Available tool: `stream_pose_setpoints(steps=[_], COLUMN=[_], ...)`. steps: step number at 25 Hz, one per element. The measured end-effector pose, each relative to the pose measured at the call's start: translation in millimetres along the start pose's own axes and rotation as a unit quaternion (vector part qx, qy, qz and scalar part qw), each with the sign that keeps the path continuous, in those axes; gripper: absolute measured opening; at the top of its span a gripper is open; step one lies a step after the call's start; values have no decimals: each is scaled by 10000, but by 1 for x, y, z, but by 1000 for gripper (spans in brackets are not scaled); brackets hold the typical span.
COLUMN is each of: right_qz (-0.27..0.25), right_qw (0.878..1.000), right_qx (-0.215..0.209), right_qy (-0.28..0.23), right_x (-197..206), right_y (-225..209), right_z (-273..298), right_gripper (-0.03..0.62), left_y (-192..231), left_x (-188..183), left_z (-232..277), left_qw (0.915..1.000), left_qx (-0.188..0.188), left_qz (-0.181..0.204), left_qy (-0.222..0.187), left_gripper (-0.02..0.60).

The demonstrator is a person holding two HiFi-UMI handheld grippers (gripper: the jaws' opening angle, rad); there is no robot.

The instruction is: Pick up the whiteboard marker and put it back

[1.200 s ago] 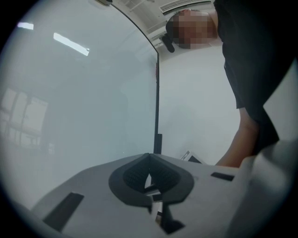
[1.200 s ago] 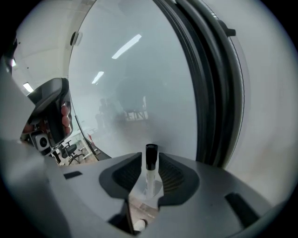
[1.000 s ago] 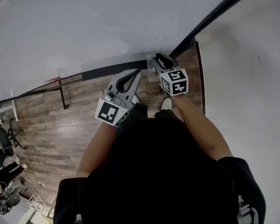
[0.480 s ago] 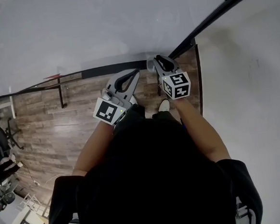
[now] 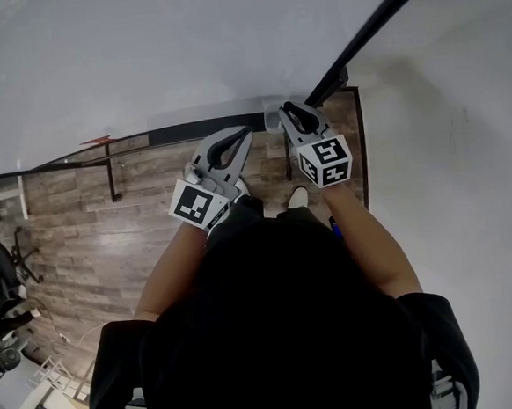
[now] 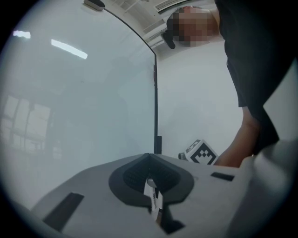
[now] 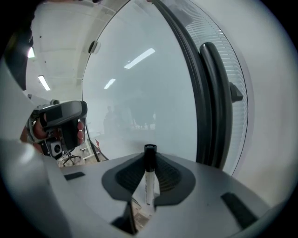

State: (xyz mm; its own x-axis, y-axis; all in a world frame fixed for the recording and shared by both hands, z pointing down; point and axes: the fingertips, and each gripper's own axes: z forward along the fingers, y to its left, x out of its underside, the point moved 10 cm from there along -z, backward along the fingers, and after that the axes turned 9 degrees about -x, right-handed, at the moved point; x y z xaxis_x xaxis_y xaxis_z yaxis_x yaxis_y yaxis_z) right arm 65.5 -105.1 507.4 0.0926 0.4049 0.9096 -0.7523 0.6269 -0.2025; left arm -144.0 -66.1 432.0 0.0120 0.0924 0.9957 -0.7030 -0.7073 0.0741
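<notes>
The whiteboard marker (image 7: 148,183), white with a black cap, stands upright between the pads of my right gripper (image 7: 148,159), which is shut on it. In the head view the right gripper (image 5: 277,116) points at the pale board, and the marker (image 5: 271,119) shows as a small grey stub at its tip. My left gripper (image 5: 247,132) is held beside it, slightly lower left, with its jaws together. In the left gripper view the left gripper (image 6: 149,156) points at the glassy board with its pads closed, and nothing I can name is held.
A pale glossy board (image 5: 182,46) fills the front, edged by a black frame post (image 7: 216,102) and a black rail (image 5: 201,126) at its foot. A white wall (image 5: 466,183) is to the right. Below is wood floor (image 5: 90,221), with office chairs (image 5: 0,263) far left.
The right gripper has lifted a little with the marker at its tip. The left gripper has barely moved.
</notes>
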Motion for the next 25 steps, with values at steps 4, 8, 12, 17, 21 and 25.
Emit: stream_pose_setpoints(steps=[4,8,12,17,21,25], right_qz=[-172,-414,-554,-586,-607,-648], right_qw=[9997,9985,9969,9953,9935,9910], right_qx=[-72,-157,-307,-496,-681,-864], right_qy=[-186,-324,-460,-591,-684,-794], right_x=[-10,-25,-42,-62,-73,-80], right_y=[4,10,16,22,27,31], right_z=[-11,-21,-31,-46,-60,-75], right_gripper=[63,63,63,63,63,63], left_y=[-5,-8,-9,-11,-19,-29], left_x=[-1,-5,-12,-22,-31,-39], left_z=[-3,-5,-5,-6,-9,-12], left_qw=[9998,9996,9993,9992,9993,9991], left_qx=[-143,-247,-271,-308,-290,-324], left_qz=[69,123,217,234,247,263], left_qy=[95,105,111,85,34,-17], left_gripper=[5,5,5,5,5,5])
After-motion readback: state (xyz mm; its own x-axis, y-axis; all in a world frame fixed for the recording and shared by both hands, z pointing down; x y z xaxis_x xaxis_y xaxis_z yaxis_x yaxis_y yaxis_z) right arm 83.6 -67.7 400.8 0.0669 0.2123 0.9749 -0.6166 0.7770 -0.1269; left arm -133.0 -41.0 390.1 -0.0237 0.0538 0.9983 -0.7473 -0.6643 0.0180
